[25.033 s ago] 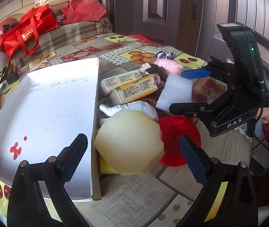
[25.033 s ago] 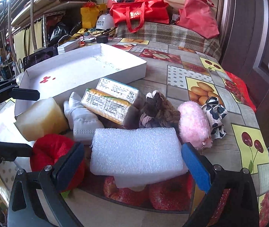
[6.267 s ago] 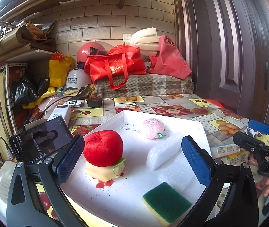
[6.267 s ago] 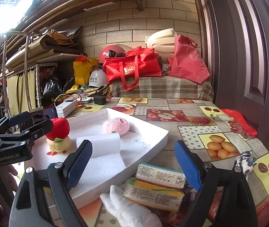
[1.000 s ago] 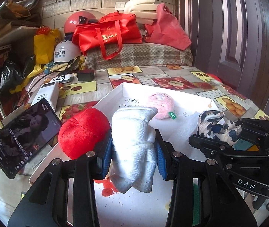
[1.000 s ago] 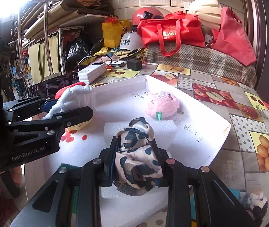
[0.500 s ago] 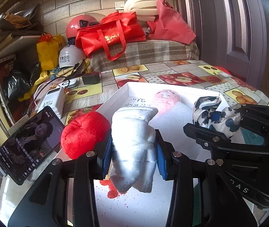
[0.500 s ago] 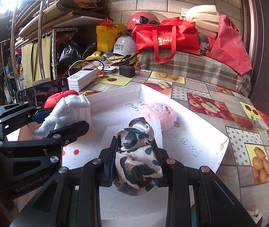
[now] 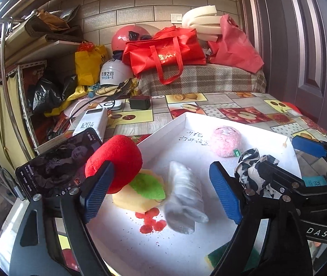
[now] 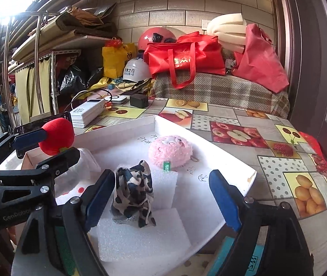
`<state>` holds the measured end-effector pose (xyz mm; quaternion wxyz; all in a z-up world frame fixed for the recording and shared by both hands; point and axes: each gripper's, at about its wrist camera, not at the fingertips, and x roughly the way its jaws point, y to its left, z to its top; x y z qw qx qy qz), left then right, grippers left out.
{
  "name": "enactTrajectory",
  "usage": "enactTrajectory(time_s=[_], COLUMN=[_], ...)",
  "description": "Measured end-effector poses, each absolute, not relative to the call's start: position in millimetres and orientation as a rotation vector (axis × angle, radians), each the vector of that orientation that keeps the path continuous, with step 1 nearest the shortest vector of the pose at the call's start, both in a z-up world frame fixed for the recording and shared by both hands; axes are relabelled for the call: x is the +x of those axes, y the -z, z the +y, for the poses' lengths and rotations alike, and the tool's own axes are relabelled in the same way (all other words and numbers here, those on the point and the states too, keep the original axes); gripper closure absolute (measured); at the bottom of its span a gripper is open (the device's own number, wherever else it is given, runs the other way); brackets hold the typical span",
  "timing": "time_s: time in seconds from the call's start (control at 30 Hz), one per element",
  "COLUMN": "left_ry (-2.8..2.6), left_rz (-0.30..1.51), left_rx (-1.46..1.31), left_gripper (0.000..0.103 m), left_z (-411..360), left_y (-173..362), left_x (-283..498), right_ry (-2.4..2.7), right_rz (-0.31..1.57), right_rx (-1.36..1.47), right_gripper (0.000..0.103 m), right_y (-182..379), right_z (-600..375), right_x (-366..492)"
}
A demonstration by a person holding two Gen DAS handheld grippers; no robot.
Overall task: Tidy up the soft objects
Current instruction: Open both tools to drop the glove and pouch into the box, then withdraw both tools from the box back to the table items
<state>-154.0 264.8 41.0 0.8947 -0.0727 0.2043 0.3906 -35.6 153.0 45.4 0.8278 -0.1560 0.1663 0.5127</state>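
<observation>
My left gripper [image 9: 162, 195] is opening over the white tray [image 9: 163, 133]. The white rolled cloth [image 9: 184, 197] lies loose between its jaws, free of the pads and blurred. It rests beside the yellow sponge [image 9: 138, 197] and the red plush apple [image 9: 115, 161]. My right gripper [image 10: 162, 199] is opening too. The black-and-white patterned cloth [image 10: 133, 195] stands between its jaws on a white foam block [image 10: 140, 237], touching neither pad. A pink plush ball [image 10: 170, 151] sits further back in the tray. A green scouring sponge [image 9: 230, 255] lies at the near edge.
A phone [image 9: 57, 163] and a white power bank [image 9: 92, 122] lie left of the tray on the fruit-print tablecloth [image 10: 267, 156]. Red bags [image 10: 184, 57], helmets and foam are piled at the back. A teal-edged packet [image 10: 244, 260] lies near the tray's front right. A door stands on the right.
Both grippers went from shut to wide open. The white cloth dropped into the tray beside the yellow sponge, and the patterned cloth came to rest on the foam block.
</observation>
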Motion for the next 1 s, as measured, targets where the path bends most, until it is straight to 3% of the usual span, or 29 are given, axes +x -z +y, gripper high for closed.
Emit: enactTrajectory(time_s=[0.2,0.3,0.4,1.0], left_ry=[-0.844,-0.864,-0.889,-0.872], left_rz=[0.384,0.343,0.321,0.251], left_rx=[-0.138,-0.137,-0.141,-0.132], left_gripper=[0.009,0.008,0.0,0.0], left_z=[261,258,258,238], left_y=[-43,-45,-45,-49], left_x=[-161,-167,-172,-183], right_ry=[-1.086,-1.085,-1.088,-1.116], right_rz=[0.332,0.319,0.302,0.234], right_rx=[-0.317,-0.313,-0.298,-0.2], right_gripper=[0.012,0.0,0.0,0.0], right_y=[-47,-47,-49,-55], right_z=[149,147,144,107], right_x=[-36,-37,-38,-45])
